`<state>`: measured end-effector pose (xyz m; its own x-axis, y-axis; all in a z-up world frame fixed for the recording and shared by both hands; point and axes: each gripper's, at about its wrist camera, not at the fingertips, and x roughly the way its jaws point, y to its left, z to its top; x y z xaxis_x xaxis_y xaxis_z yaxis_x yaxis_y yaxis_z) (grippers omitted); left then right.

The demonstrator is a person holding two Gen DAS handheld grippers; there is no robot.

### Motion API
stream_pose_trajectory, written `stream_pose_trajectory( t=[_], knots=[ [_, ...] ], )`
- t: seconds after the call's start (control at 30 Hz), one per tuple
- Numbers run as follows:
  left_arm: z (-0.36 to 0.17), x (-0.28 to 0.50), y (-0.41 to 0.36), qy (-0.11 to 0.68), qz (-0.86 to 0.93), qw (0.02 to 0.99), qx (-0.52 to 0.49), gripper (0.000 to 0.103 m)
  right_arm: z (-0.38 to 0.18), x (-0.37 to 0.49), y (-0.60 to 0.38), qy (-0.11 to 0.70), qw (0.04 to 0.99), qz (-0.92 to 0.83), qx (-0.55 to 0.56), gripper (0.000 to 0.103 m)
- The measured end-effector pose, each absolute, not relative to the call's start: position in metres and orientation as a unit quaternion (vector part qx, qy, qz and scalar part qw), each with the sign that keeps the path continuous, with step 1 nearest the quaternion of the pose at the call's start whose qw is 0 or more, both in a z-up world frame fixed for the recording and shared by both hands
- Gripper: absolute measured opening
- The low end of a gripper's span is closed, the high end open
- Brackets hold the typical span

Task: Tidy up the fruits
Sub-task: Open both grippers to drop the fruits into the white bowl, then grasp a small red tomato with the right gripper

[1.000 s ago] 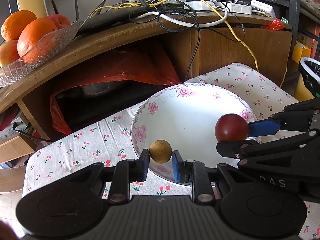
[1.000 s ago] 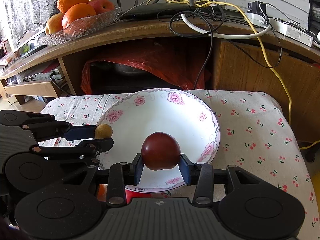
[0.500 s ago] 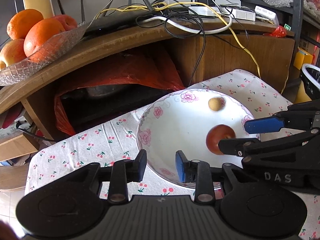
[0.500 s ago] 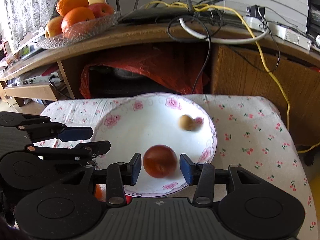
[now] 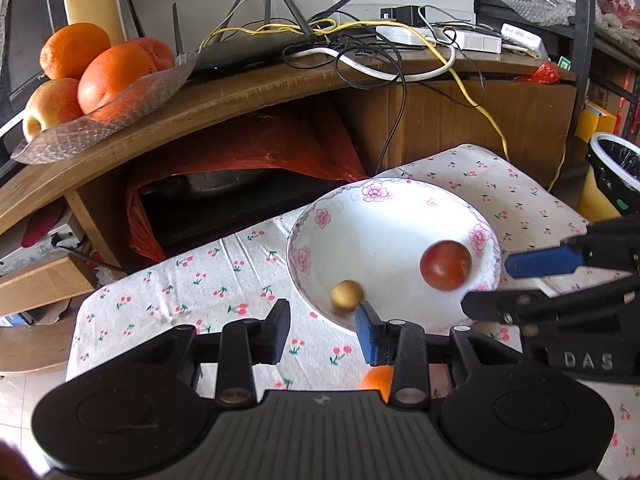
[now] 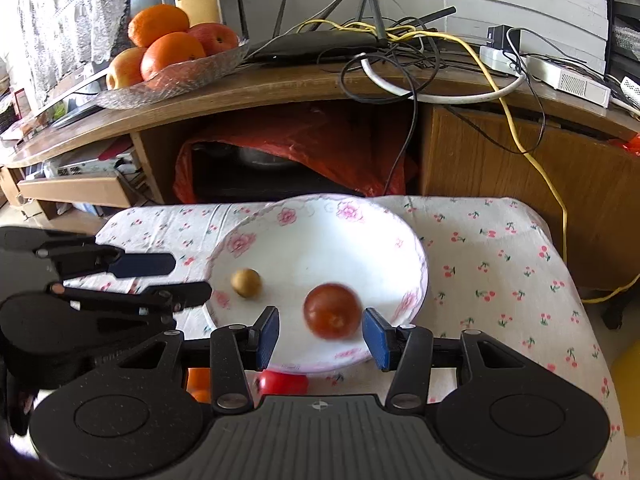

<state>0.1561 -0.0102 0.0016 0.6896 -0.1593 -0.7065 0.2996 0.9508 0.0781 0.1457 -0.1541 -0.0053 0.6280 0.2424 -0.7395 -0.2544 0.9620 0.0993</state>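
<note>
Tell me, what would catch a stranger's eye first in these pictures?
Probably the white floral bowl on the cherry-print tablecloth, with a dark red round fruit and a small tan fruit loose inside. The right tool and left tool both gape open at the bowl's near rim, empty. Behind, a glass dish of oranges and apples sits on a wooden shelf beside tangled cables.

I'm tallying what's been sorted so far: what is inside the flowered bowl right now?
The bowl holds two fruits: a small tan one on its left side and a dark red one near the front. The front rim is partly hidden by the right gripper.
</note>
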Motion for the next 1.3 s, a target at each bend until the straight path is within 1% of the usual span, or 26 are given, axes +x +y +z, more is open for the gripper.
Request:
stream_pose_trajectory(
  t=[0.3, 0.6, 1.17, 1.23, 1.3],
  knots=[
    [-0.001, 0.121, 0.015, 0.393, -0.127, 0.906, 0.092, 0.049, -0.004, 0.107, -0.151, 0.426, 0.890, 0.163, -0.010, 0.043],
    [-0.008, 0.086, 0.026, 0.417, -0.148, 0.892, 0.090, 0.049, -0.017, 0.079, -0.137, 0.453, 0.869, 0.193, -0.040, 0.043],
    [-0.026, 0.083, 0.014, 0.433, -0.189, 0.875, 0.108, 0.050, -0.041, 0.095, -0.120, 0.471, 0.852, 0.221, -0.061, 0.043],
    [-0.027, 0.084, 0.013, 0.433, -0.194, 0.874, 0.110, 0.050, -0.043, 0.097, -0.119, 0.474, 0.850, 0.223, -0.064, 0.041],
    [-0.029, 0.086, 0.012, 0.433, -0.197, 0.873, 0.111, 0.050, -0.042, 0.097, -0.118, 0.472, 0.850, 0.222, -0.067, 0.033]
  ],
)
